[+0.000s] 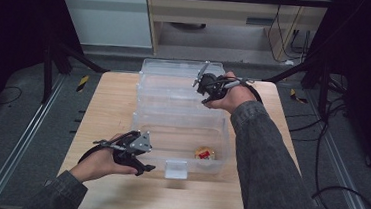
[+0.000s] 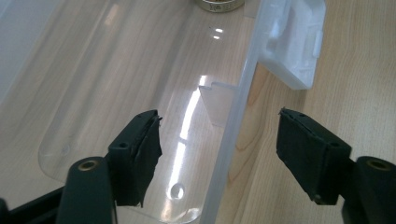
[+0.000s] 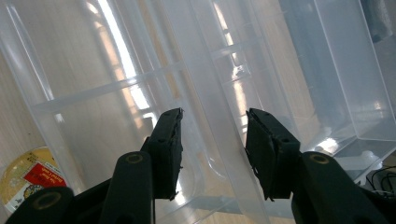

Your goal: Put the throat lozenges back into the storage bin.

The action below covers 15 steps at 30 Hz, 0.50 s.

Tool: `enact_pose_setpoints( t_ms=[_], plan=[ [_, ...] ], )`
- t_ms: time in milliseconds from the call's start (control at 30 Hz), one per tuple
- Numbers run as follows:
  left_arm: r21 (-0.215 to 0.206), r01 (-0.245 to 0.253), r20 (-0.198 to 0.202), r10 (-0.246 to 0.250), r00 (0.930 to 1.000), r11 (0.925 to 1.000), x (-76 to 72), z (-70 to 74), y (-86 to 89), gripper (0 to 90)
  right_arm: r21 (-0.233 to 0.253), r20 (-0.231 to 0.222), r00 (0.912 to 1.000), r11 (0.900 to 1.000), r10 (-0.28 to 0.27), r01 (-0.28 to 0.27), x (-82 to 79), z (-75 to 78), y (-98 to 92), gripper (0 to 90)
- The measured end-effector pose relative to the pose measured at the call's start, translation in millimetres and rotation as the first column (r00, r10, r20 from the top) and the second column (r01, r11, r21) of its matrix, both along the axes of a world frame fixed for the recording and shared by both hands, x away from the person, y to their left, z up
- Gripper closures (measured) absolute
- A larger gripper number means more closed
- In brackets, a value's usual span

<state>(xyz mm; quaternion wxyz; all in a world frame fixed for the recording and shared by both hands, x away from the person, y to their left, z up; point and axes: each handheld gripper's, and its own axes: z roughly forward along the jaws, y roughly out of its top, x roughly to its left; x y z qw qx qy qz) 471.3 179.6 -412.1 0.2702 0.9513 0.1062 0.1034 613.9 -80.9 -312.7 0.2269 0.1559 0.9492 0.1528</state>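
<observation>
Clear plastic throughout: a near bin (image 1: 183, 134) with a white latch (image 1: 176, 168) on its front wall, and a second clear bin (image 1: 175, 81) just behind it, on the wooden surface (image 1: 113, 104). A small round tin with a red-and-yellow label (image 1: 204, 152) lies inside the near bin, toward its right side.

Left gripper (image 1: 137, 156) is held at the near-left corner of the near bin. In the left gripper view its fingers (image 2: 137, 154) are spread wide, straddling the bin's front rim (image 2: 233, 121): one finger inside the bin, the other outside over the surface. Nothing is pinched yet.

Right gripper (image 1: 210, 86) is held over the far-right area, where the two bins meet. In the right gripper view its fingers (image 3: 168, 149) are spread, with a clear wall edge (image 3: 219, 140) running between them. No contact is seen.

Risks, judged from here:
- Thin, slick walls: a shallow bite would likely slip off once the fingers are closed.
- Uneven pull from two diagonally opposite corners: the bin could be twisted or tipped, and the tin sent rolling.
- Transparent stacked edges: the wrong wall, or both bins' walls together, could be caught by the right gripper.
- The latch could be snagged if the left gripper is shifted right.
</observation>
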Motion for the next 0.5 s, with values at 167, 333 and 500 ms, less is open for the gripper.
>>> enact_pose_setpoints(
  t_ms=[167,333,500],
  plan=[
    [0.008,0.013,-0.003,-0.013,0.9999,0.9999,-0.6,-1.1,-1.1,36.6,-0.005,0.009,0.9999,1.000,0.006,-0.006,-0.8,-0.9,-2.0,56.3],
    [0.030,0.018,-0.002,-0.018,0.9998,0.9994,-0.8,-2.4,0.1,47.3,-0.003,0.023,0.9996,1.000,0.015,-0.014,-1.9,-1.2,-4.2,60.1],
    [0.033,0.022,-0.009,-0.022,0.9997,0.9992,0.4,-4.1,2.7,53.9,-0.005,0.034,0.9994,1.000,0.008,-0.008,-2.1,-0.9,-5.7,64.5]
  ],
)
